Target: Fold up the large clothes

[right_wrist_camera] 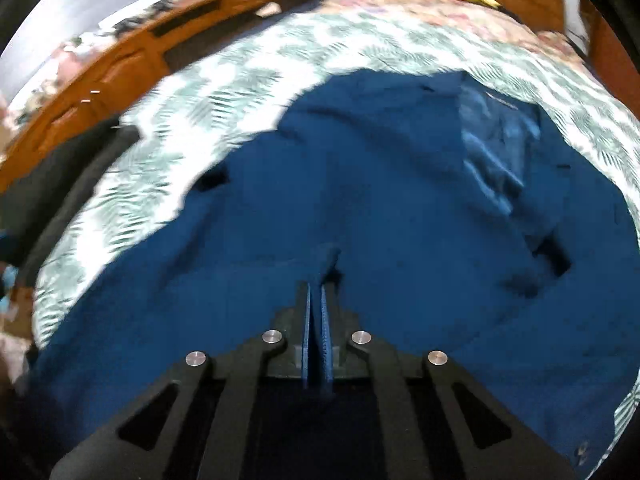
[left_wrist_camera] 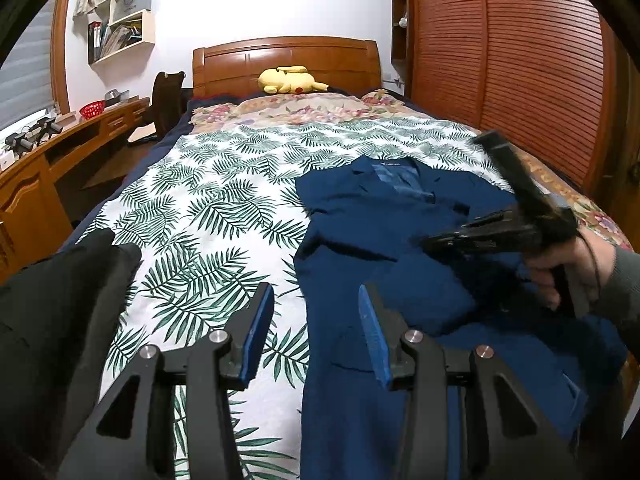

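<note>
On the bed with the white and green leaf-print cover, your dark blue jacket with a collar and lapels lies spread out flat. It sits on the right half of the bed, with its collar pointing to the brown wooden headboard.

Your left claw with the blue pads hangs over the near left edge of the jacket. Its two fingers stand apart and nothing is between them. One finger is over the leaf cover and the other is over the blue cloth.

Your right claw points down at the middle of the jacket. Its blue pads are pressed nearly together, and a small ridge of the blue cloth rises right at the tips. That picture is blurry, so you cannot be sure how much cloth is pinched.

A yellow soft toy lies by the headboard.
</note>
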The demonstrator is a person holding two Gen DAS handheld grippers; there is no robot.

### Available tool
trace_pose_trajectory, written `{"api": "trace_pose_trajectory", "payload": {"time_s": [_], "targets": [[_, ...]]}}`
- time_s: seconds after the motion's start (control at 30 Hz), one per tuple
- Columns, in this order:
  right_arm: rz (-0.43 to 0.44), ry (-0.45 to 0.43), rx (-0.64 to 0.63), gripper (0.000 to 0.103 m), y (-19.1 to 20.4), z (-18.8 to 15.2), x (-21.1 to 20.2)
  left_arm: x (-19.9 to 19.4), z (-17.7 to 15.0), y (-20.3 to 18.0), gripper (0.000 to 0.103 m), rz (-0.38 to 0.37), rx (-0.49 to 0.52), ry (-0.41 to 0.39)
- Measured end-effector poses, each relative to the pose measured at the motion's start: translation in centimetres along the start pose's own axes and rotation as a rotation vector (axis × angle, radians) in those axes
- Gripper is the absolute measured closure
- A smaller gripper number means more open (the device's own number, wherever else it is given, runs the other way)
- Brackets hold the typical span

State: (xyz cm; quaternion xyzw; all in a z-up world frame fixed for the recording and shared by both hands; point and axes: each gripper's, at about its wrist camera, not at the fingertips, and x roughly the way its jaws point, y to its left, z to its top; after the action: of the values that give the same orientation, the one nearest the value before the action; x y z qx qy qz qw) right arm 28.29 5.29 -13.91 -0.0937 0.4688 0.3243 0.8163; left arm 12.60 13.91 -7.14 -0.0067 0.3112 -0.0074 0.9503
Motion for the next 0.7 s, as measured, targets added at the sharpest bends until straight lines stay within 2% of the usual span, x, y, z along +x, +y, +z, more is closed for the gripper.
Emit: {"api": "trace_pose_trajectory", "payload": {"time_s": [0.2,0.3,0.37,0.47,0.7], "targets": [[0.052,-0.116,-0.069,0.102,4.0,-3.2,-6.8,-0.2,0.2,-0.5,0.060,-0.011,0.006,-0.012],[0.026,-0.181,-0.113,0.102,6.7,-5.4,-9.9,-0.1,0.2,-0.7,0.060,-0.014,0.011,-0.012],[0.039,-0.198,-0.106,0.102,7.8,-7.3,-11.4,-0.2,0.3,-0.9,0.060,-0.018,0.014,-0.012],[0.040,-0.202,-0.114,0.102,9.0,-9.7,-12.7,-0.3,0.4,-1.1,0.060,-0.026,0.018,-0.016],[0.038,-0.145,-0.086,0.102,10.1,-13.6,-13.0,-0.6,0.6,-1.6,0.060,-0.045,0.025,-0.027]]}}
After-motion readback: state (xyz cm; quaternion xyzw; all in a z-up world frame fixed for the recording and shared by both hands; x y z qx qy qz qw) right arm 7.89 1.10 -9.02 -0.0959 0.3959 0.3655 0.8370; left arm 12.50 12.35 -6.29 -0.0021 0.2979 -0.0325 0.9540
